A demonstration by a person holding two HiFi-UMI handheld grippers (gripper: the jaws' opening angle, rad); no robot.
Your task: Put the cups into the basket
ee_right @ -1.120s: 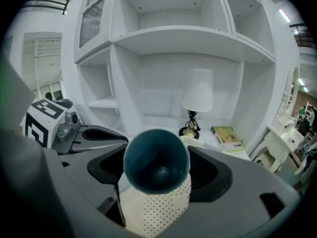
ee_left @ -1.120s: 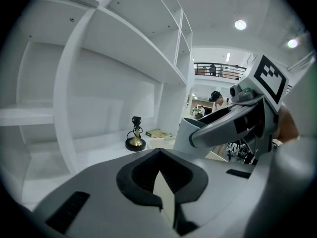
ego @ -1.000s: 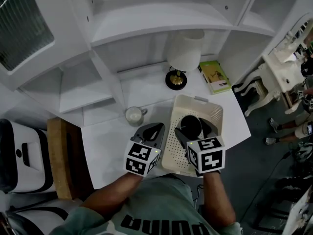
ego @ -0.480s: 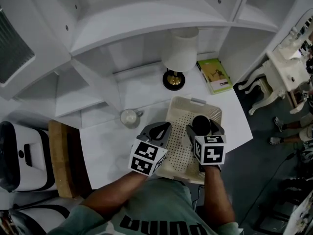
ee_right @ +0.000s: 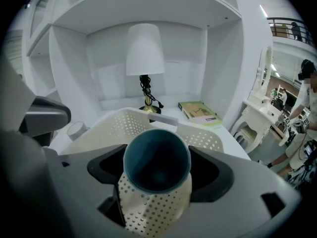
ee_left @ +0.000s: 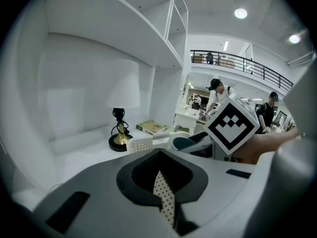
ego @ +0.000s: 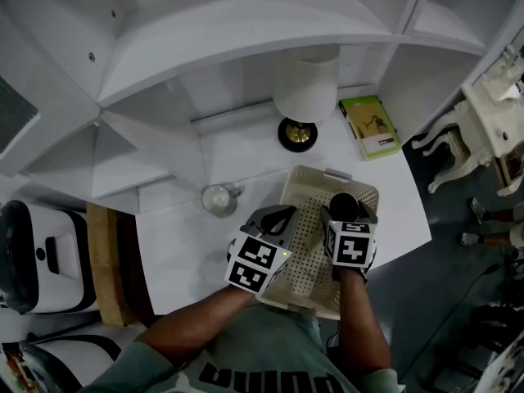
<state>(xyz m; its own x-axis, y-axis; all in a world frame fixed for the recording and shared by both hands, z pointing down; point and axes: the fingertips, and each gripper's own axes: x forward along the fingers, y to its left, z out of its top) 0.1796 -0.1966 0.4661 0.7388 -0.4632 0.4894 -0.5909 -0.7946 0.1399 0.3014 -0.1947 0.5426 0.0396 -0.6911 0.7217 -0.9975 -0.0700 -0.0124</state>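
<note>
Right gripper view: blue cup (ee_right: pixel 156 158) sits clamped btwn the jaws of the right gripper (ee_right: pixel 156 170), lying on its side w/ its open mouth toward the camera. We see it over the perforated inside of the basket (ee_right: pixel 111 128), near the right wall; can't tell if it touches the bottom. Head view: same cup (ego: pixel 344 205) in the right gripper (ego: pixel 350 217), within the basket's (ego: pixel 327 173) outline. Left gripper (ego: pixel 277 218) is at the basket's left wall; in its own view the jaws of the left gripper (ee_left: pixel 161 182) are closed on that perforated wall, seen edge-on. Pale mug (ego: pixel 218 199) stands upright on the table (ego: pixel 180 244), left of the basket, apart from it. Lamp (ego: pixel 304 97) and green book (ego: pixel 370 126) are behind the basket.
</note>
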